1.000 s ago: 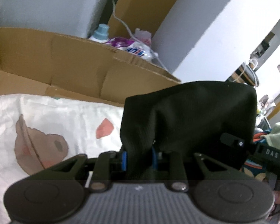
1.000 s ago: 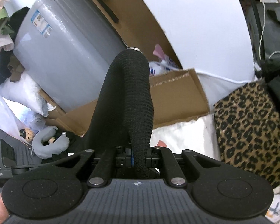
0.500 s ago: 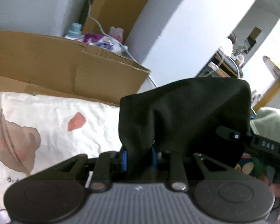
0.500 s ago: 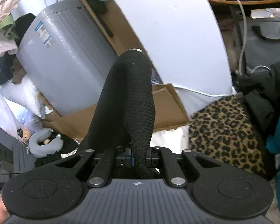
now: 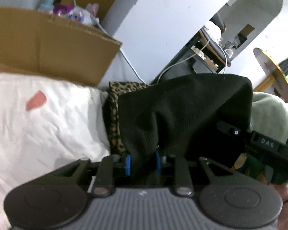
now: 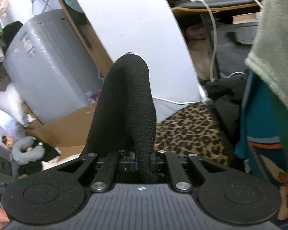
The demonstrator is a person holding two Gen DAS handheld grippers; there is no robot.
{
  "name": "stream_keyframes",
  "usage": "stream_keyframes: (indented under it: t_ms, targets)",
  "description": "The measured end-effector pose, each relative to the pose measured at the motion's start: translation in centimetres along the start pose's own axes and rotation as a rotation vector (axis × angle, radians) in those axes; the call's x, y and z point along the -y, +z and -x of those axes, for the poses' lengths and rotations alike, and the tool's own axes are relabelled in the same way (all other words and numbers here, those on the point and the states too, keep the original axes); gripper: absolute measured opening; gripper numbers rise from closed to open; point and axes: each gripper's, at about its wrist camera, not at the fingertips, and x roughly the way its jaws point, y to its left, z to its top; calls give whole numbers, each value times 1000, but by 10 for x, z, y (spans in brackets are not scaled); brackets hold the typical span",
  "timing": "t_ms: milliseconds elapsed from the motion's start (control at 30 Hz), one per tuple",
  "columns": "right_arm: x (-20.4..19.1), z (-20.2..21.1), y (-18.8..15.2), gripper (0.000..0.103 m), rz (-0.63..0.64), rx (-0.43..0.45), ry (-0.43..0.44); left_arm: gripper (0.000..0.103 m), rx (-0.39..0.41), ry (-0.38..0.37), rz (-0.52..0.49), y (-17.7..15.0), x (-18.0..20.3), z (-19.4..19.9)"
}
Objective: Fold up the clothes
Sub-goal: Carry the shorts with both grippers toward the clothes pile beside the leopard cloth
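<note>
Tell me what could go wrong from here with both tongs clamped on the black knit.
1. The black knit garment is bunched in the left tongs, so a fold may set creased.
2. The right tongs pinch only a narrow rolled edge, which could slip.
3. The leopard-print fabric lies close below and might snag.

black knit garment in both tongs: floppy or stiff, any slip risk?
Probably floppy: the black knit garment sags in folds above the left tongs. Ribbed texture likely grips well; in the right tongs it's bunched thick. Looks light.
</note>
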Motion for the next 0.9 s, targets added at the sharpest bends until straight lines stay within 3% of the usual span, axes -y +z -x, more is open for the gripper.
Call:
stream_keyframes:
  t_ms: [300,600,900]
  targets:
    - [17,-27,8,7,29,3,-103,25,-11,-41,-44,10,-3,-29]
    - [30,-69,19,7,70,-39,-188,25,-46,-72,15,34,-26,-82]
    - [40,-111,35,7,118,-88,-244,23,-45,-78,43,54,-39,-105]
